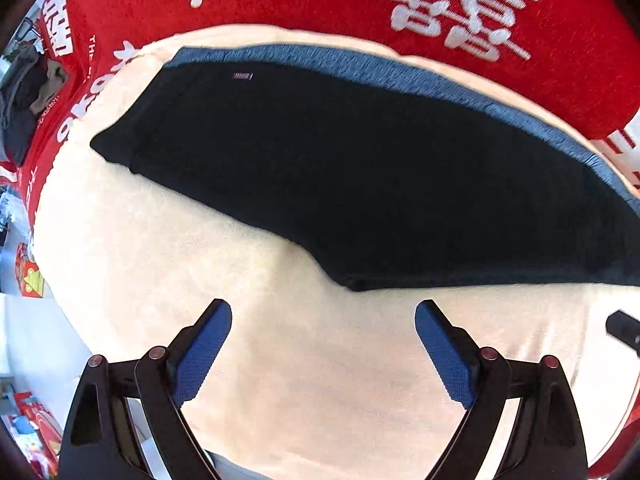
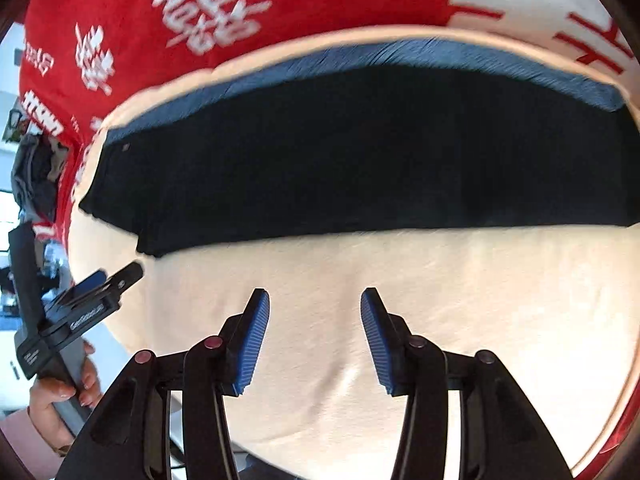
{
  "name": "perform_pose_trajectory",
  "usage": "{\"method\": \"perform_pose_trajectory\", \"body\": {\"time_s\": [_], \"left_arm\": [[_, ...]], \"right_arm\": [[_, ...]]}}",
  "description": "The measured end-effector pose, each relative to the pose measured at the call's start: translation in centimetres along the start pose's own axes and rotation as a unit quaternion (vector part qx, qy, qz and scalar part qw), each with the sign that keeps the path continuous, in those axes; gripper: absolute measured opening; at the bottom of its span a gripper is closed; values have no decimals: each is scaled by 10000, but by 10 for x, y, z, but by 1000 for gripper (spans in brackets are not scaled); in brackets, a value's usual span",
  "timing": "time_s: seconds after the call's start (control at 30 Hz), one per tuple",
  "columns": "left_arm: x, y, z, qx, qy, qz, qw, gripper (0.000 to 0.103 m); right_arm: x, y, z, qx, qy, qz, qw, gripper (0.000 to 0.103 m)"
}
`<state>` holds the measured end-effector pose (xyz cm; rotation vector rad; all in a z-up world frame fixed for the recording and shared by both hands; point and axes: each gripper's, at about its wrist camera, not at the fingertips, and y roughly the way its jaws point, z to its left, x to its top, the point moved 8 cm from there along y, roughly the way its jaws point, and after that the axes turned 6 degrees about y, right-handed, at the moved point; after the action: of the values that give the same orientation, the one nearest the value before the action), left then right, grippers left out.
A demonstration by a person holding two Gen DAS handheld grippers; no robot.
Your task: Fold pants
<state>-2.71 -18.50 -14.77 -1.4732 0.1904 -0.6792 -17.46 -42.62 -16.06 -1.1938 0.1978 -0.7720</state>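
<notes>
A red fleece cover [image 1: 320, 8] printed with white characters spreads behind everything. On it lies a cream, softly napped blanket [image 1: 280, 360]. The pants [image 1: 360, 184], black, smooth and flat, lie lengthwise across the blanket's far half, with a strip of ribbed blue cloth [image 1: 440, 80] along their far edge. Near of the pants, both tools hover above bare blanket: left tool [image 1: 323, 344] spread wide, right tool [image 2: 315, 336] also apart, each with blue ridged pads.

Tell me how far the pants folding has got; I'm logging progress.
Done: black pants lie as one flat long strip on the cream blanket, apparently folded lengthwise. In hand: nothing; left gripper and right gripper are open, short of them. Left: crosswise folds.
</notes>
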Motion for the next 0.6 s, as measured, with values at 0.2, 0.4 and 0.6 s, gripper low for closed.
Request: {"method": "perform_pose_trajectory", "body": {"time_s": [0.2, 0.4, 0.6], "left_arm": [[40, -8, -36, -150, 176, -316, 9992, 94], [68, 9, -77, -229, 140, -282, 9992, 94], [60, 39, -99, -11, 249, 105, 9996, 94]], "right_arm": [[61, -32, -50, -190, 469, -747, 9959, 51], [119, -39, -118, -645, 1071, -1016, 9869, 51], [144, -22, -180, -1267, 949, -797, 9842, 50]]}}
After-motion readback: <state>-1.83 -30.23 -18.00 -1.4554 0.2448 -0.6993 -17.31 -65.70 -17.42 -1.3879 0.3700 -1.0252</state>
